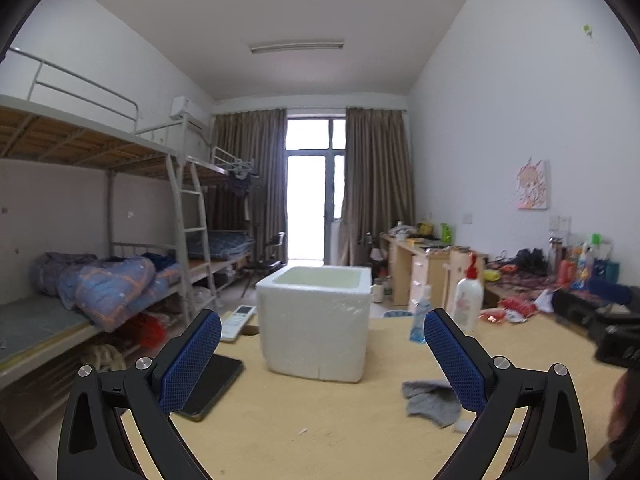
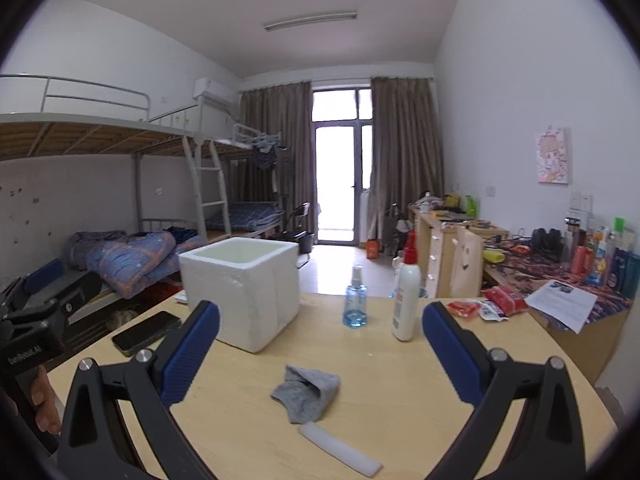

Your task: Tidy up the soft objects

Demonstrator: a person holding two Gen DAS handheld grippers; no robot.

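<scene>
- Nearest the right wrist camera, the right gripper (image 2: 320,332) hangs over the table (image 2: 420,400) with jaws spread wide and nothing between them
- Grey sock (image 2: 307,394), crumpled, lies on the table in front of the box (image 2: 244,288) and apart from it, between the right gripper's fingers in that view
- White strip (image 2: 340,450) lies just on the near side of the sock, one end touching or nearly touching it
- Left gripper (image 1: 322,354) also has its jaws wide open and holds nothing; in its view the sock sits beside its right finger, partly hidden by it
- White foam box stands open-topped on the table; only pale inner walls show, its bottom is out of sight, so I cannot tell what is in it
- Phone (image 2: 146,332) lies flat left of the box; a remote (image 1: 239,322) lies behind it, beside the box
- Blue spray bottle (image 2: 355,304) and a white bottle (image 2: 406,300) with a red cap stand upright right of the box, well apart from it
- Red packets (image 2: 488,306) lie further right of the box, at the table's far edge
- Nothing lies between the sock and the box
</scene>
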